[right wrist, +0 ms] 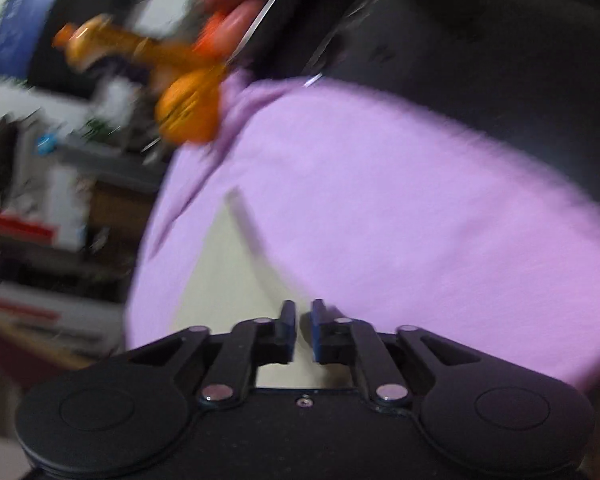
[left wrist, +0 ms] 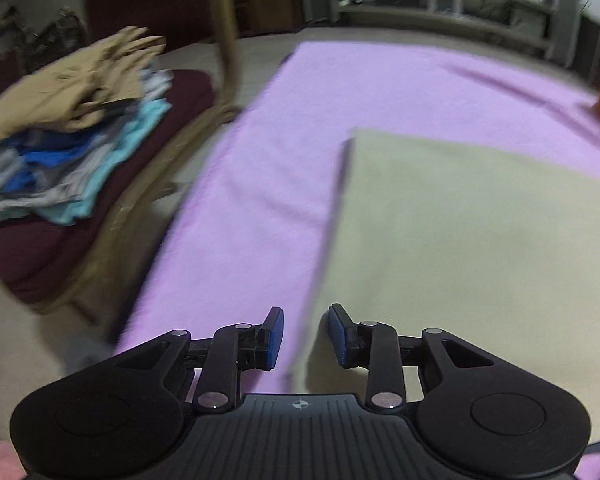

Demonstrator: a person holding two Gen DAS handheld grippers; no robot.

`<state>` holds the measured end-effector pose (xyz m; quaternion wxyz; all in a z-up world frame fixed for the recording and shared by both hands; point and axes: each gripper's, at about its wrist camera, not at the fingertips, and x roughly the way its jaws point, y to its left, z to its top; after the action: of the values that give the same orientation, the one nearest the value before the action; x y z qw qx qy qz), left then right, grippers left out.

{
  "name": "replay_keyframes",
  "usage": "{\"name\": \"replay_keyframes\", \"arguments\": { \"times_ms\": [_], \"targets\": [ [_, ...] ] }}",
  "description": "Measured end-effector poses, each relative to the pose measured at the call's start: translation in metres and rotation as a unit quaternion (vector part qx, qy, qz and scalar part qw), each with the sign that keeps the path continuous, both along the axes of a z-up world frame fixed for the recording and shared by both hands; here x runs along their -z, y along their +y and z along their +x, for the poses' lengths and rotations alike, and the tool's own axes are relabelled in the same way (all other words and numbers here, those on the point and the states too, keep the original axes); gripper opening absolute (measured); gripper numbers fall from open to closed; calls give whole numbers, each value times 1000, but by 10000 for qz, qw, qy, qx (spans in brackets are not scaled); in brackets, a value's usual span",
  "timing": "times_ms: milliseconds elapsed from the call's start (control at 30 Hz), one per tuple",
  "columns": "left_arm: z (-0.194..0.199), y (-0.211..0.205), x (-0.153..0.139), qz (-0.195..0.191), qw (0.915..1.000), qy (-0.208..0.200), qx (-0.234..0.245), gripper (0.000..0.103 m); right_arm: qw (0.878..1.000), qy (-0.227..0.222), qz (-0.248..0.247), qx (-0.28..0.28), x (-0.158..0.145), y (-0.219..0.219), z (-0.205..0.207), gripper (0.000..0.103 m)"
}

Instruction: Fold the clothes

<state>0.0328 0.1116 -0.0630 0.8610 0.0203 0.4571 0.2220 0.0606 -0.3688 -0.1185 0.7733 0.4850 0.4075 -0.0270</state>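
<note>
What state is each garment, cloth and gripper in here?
beige garment: folded flat on the purple cloth, straight edges.
purple cloth: spread out, a few creases.
clothes pile: stacked on the chair, loosely folded.
left gripper: open, empty, over the garment's left edge.
right gripper: narrow gap between the pads, nothing visibly held; view blurred.

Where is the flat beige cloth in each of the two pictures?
Left wrist view: the beige cloth fills the lower right, lying flat beyond the left tool, whose open jaws sit at its left edge.
Right wrist view: the beige cloth is a narrow wedge at lower centre-left, just ahead of the right tool.
Shared landmark: the purple blanket under it.
</note>
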Motion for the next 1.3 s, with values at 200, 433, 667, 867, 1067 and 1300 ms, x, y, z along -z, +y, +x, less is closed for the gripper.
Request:
{"name": "replay_keyframes", "arguments": {
  "times_ms": [200, 433, 667, 867, 1067, 1300],
  "targets": [
    [-29, 6, -22, -596, 9969, -483, 145, 24, 9997, 97, -160, 149, -2, -3, -10, 20],
    [-25, -37, -12, -763, 9893, -547, 1120, 25, 9999, 44, -12, -166, 1, 11, -8, 23],
    [-14, -38, 6, -748, 9910, -198, 1095, 32, 9988, -10, 135, -481, 5, 24, -7, 0],
    [-26, -28, -4, -666, 9937, -381, 821, 28, 9979, 52, -618, 173, -9, 2, -26, 11],
    [-31, -39, -14, -646, 9906, -584, 1051, 28, 9993, -225, -190, -225, -15, 11, -38, 22],
    [-31, -59, -13, -595, 9854, -536, 1499, 28, 9983, -211, -340, -417, -21, 19, -42, 35]
  ]
}}
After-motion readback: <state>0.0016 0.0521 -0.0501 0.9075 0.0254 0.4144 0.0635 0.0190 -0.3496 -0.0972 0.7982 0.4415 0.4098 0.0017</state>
